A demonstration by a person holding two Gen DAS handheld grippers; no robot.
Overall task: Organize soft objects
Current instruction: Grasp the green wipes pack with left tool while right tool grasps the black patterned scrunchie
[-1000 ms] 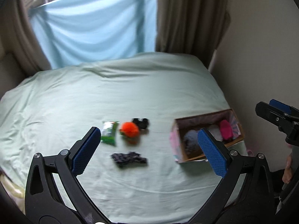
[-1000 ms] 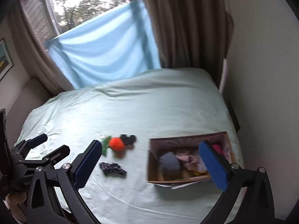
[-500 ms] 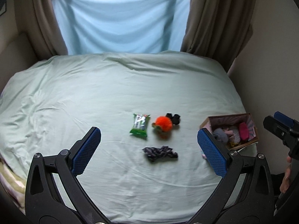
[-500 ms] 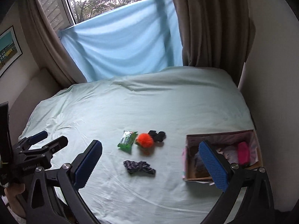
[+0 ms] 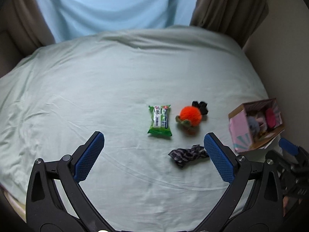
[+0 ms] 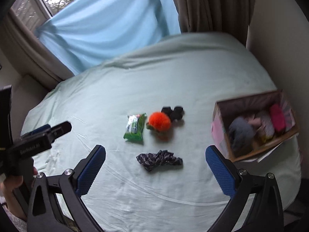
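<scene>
On the pale green bed sheet lie a green wipes packet, an orange fluffy toy, a small black item behind it, and a dark patterned cloth. The same items show in the right wrist view: packet, toy, black item, cloth. A cardboard box holding soft things sits at the bed's right edge, also in the left wrist view. My left gripper is open and empty. My right gripper is open and empty above the cloth.
A blue curtain and brown drapes hang behind the bed. A wall runs along the right side. The left gripper shows at the left of the right wrist view.
Both cameras have swung and moved closer to the bed; the objects now sit nearer and more central. Both grippers stay open.
</scene>
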